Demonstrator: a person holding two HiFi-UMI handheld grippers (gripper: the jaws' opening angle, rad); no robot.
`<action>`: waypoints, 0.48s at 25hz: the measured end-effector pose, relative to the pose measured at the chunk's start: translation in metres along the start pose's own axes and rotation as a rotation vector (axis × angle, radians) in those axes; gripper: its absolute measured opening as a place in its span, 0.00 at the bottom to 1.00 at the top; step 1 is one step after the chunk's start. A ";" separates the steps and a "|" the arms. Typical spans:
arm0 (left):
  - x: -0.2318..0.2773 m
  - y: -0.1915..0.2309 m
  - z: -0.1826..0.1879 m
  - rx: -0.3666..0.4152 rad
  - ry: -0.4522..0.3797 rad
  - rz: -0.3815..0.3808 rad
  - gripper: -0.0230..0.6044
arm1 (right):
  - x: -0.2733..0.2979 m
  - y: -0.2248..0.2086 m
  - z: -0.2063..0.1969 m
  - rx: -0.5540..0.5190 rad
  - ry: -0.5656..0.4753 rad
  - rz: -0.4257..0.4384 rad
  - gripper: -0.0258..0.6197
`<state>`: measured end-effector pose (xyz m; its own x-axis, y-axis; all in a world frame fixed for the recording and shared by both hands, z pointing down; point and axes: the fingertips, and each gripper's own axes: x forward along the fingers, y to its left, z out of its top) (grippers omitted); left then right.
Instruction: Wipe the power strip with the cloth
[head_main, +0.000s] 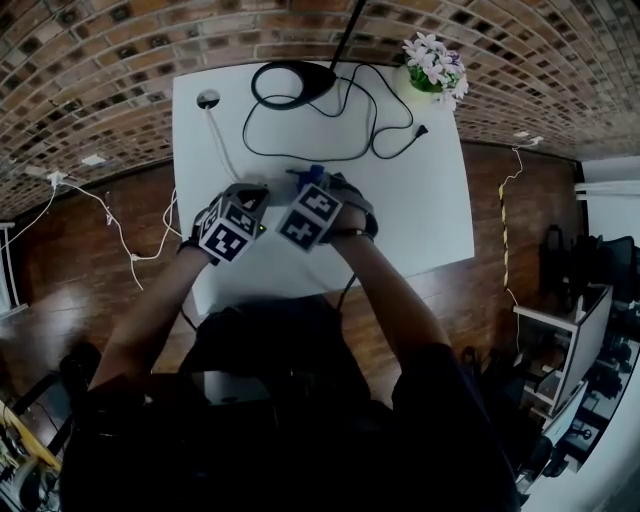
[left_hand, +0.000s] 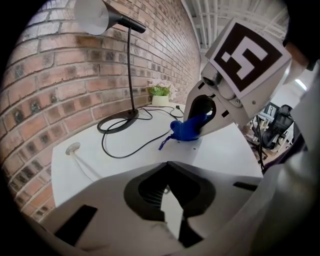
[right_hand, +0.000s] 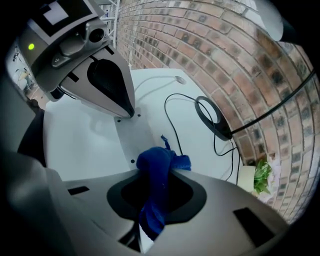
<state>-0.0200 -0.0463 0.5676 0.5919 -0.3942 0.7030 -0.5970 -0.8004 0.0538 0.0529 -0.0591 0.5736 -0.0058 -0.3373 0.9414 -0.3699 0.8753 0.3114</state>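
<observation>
Right gripper fingers clamp the soft blue cloth by its bunched middle over the rigid power strip; left gripper fingers closed, empty.

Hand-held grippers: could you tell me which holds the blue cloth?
The right hand-held gripper clamps the blue cloth; the left hand-held gripper is shut without any.

The cloth is showing deep blue, the table white, and the lamp with its cord black. The brick wall is running red-brown with pale mortar lines, and the marker cubes are showing black-and-white squares.
</observation>
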 end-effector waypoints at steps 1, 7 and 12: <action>0.000 0.000 0.000 0.000 -0.002 -0.006 0.05 | 0.000 0.001 0.000 -0.005 0.006 -0.002 0.12; -0.001 -0.001 0.001 -0.006 -0.023 -0.028 0.05 | -0.010 0.007 0.002 0.020 0.010 0.022 0.12; -0.003 -0.001 0.002 -0.013 -0.054 -0.043 0.05 | -0.009 0.009 0.007 0.153 -0.061 0.011 0.13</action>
<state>-0.0199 -0.0455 0.5643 0.6448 -0.3838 0.6610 -0.5774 -0.8113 0.0921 0.0435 -0.0510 0.5671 -0.0654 -0.3524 0.9336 -0.5065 0.8178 0.2732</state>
